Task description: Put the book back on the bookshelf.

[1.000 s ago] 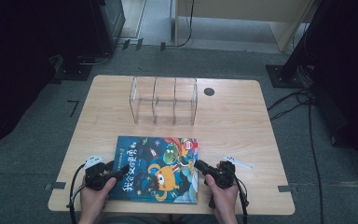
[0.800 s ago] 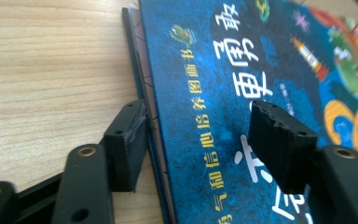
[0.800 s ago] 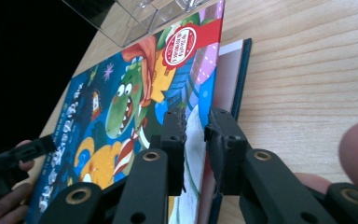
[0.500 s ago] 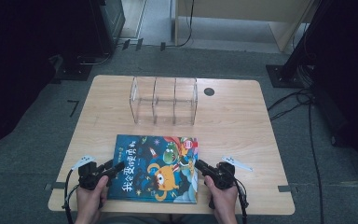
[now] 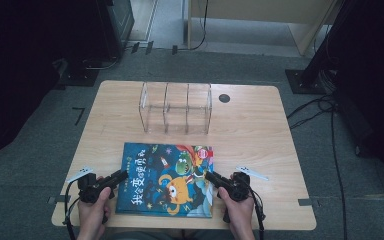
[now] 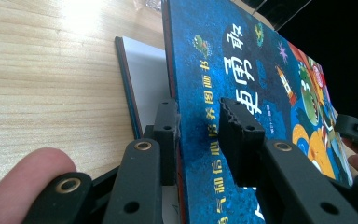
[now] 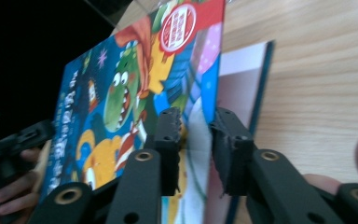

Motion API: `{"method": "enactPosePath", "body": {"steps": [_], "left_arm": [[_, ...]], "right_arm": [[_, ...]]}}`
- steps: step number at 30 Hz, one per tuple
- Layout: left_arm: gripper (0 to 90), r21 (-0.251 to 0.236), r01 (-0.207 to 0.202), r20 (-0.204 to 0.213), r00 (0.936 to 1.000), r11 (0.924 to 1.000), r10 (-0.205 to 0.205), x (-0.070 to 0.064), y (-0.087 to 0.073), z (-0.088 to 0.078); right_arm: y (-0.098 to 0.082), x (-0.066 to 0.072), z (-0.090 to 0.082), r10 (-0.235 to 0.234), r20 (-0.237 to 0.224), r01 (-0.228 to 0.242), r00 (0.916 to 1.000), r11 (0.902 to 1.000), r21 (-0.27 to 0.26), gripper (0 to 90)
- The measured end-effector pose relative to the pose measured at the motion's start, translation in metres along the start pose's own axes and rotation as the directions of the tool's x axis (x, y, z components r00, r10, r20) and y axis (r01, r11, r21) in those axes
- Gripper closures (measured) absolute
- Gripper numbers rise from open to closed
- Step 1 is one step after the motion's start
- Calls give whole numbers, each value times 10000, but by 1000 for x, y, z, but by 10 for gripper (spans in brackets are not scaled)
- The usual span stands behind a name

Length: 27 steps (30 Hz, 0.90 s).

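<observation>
Glossy blue hardcover picture book (image 5: 167,178) lying near the front edge of the pale wood-grain table (image 5: 260,135), behind it a clear three-bay acrylic rack (image 5: 176,107). Left gripper (image 5: 120,176) straddling the book's left cover edge, right gripper (image 5: 211,177) straddling the right; jaws parted, contact unclear. Title glyphs blurring. Grey carpet, dark surroundings.

Both grippers, left gripper (image 5: 111,180) and right gripper (image 5: 215,179), are matte black with ridged jaw pads, brass-ringed pivot holes and a pale three-cornered plate on top, a black cable trailing toward 6 o'clock from each.
</observation>
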State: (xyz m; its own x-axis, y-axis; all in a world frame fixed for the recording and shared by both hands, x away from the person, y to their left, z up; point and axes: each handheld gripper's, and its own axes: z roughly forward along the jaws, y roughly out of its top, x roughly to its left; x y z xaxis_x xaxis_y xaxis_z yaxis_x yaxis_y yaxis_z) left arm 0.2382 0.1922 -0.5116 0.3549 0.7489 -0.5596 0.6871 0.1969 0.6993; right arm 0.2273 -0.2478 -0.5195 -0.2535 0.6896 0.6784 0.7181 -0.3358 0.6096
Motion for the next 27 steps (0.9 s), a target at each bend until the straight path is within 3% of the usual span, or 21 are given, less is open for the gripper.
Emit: {"method": "enactPosePath", "body": {"steps": [3,6,10,13,18,22,27], "left_arm": [[697,81,48,38,10000,10000,-48,1,0,0],[663,109,39,322,9995,9999,-43,2,1,0],[590,344,-83,705,9975,9994,59,1,1,4],[500,468,-221,624,9979,9987,191,-1,1,7],[502,966,-207,1102,9939,9951,99,1,3,9],[518,1423,-422,1224,9922,9889,247,0,5,11],[533,1847,-318,1284,9917,9823,79,2,9,12]], "right_arm": [[0,-1,1,113,-50,-113,9999,9999,24,726],[2,-3,-4,243,-464,-242,9986,9997,19,761],[2,-2,-8,-37,-708,26,9975,9999,-155,772],[1,-1,-11,-319,-812,293,9962,9990,-335,776],[0,1,-12,-628,-781,592,9950,9971,-479,772],[0,1,-12,-772,-715,737,9944,9960,-501,767],[-1,0,-9,-880,-394,863,9953,9954,-415,754]]}}
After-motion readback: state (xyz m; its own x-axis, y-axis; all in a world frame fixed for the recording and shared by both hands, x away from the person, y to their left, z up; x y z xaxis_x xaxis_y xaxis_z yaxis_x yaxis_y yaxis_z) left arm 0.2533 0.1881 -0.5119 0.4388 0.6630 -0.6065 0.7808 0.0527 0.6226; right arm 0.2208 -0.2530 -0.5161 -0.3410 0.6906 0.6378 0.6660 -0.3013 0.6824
